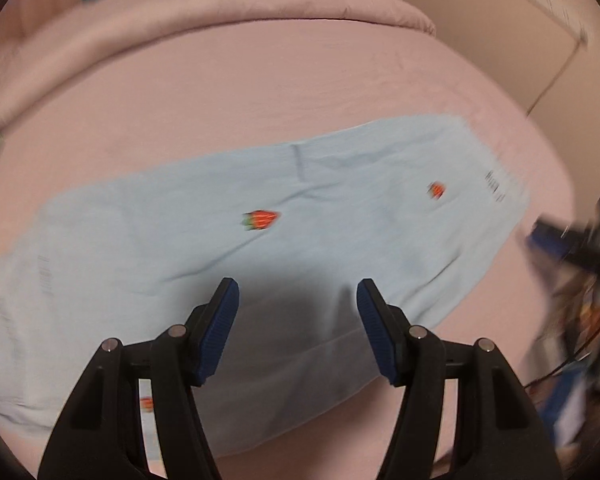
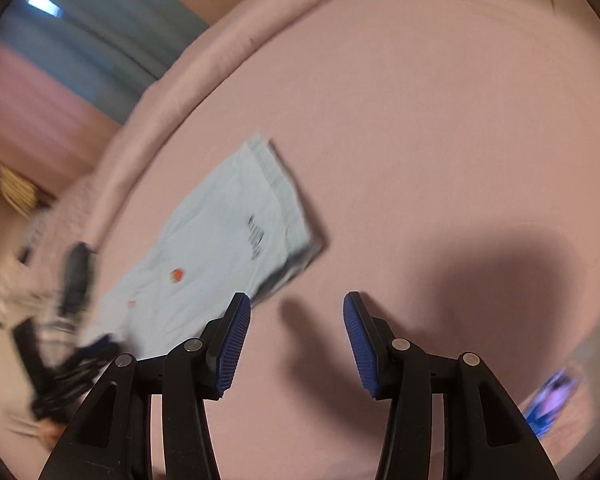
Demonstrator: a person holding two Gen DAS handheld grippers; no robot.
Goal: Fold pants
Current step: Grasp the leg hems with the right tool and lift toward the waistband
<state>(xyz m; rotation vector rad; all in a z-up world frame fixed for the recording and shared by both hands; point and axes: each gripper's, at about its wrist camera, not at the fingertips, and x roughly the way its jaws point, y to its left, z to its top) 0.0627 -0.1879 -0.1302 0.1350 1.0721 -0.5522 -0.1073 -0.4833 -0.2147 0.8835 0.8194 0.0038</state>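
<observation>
Both grippers' fingers [image 1: 220,320] apart, empty

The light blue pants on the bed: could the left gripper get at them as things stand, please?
Probably yes: the left gripper hangs open right over the light blue pants, which lie flat on the pink bed with nothing between.

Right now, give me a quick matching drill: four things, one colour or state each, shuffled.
Things:
1. pants
2. bed sheet
3. left gripper
4. strawberry print

States:
A. red
B. pink
C. jaws open, nothing between them
D. light blue, lying flat

Pairs: 1-D, 2-B, 3-C, 4-A
</observation>
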